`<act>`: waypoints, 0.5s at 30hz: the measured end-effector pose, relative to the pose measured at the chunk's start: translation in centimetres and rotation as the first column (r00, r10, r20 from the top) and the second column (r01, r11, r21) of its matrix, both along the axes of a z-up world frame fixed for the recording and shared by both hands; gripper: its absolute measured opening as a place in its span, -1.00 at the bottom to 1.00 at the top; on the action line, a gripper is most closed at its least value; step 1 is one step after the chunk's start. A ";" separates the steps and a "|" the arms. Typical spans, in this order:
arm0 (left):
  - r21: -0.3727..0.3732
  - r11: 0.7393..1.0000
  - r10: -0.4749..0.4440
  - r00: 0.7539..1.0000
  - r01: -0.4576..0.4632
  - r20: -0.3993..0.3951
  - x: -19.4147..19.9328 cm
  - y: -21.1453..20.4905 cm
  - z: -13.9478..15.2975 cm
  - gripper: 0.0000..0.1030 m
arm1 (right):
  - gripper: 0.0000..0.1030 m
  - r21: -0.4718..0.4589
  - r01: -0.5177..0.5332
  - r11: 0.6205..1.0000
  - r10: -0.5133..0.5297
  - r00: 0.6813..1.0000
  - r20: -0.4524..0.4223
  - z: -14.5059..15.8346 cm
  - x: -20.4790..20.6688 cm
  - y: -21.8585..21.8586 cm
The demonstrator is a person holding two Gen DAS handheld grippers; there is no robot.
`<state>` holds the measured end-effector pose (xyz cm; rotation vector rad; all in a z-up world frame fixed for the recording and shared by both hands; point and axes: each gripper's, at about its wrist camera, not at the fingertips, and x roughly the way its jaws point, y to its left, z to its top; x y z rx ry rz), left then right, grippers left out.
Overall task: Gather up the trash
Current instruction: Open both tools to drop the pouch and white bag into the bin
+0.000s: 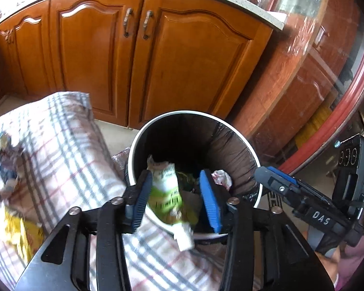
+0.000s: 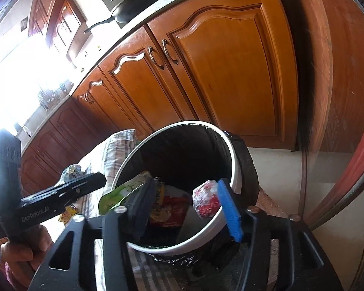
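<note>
Hanging over the bin [image 1: 230, 131] rim, the green wrapper [image 1: 168, 198] is seen loose between the wide-open left claw [image 1: 174, 202], long axis pointing into the bin.

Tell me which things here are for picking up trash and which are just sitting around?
For the job:
- green wrapper, between the open left hand-held gripper fingers
- red-and-white wad by the open right hand-held gripper
- trash bin
- yellow wrapper on the checked cloth

Just sitting around:
- frying pan
- cabinets

The trash can [image 1: 143, 131] has a white rim and a black bag inside, the wrapper [image 1: 168, 194] is green and white, the cloth [image 1: 60, 140] has grey and red checks (on white), and the cupboard doors [image 1: 186, 55] are orange-brown.
</note>
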<state>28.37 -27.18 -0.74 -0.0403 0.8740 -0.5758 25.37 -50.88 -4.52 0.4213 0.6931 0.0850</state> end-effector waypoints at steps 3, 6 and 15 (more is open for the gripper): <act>-0.041 0.999 0.022 1.000 -0.022 -0.009 -1.3 2.0 -0.2 -0.10 | 0.46 0.013 -0.002 1.000 0.002 1.000 0.017 0.0 -0.6 0.4; -0.070 0.996 0.054 0.998 -0.055 -0.009 -2.8 4.4 -0.4 -0.08 | 0.56 0.020 -0.009 1.000 0.008 0.999 0.035 0.3 -1.5 1.2; -0.107 0.978 0.176 0.984 -0.178 -0.029 -5.9 11.8 -1.2 -0.08 | 0.62 0.022 -0.076 0.997 0.075 0.995 0.072 1.0 -3.5 5.0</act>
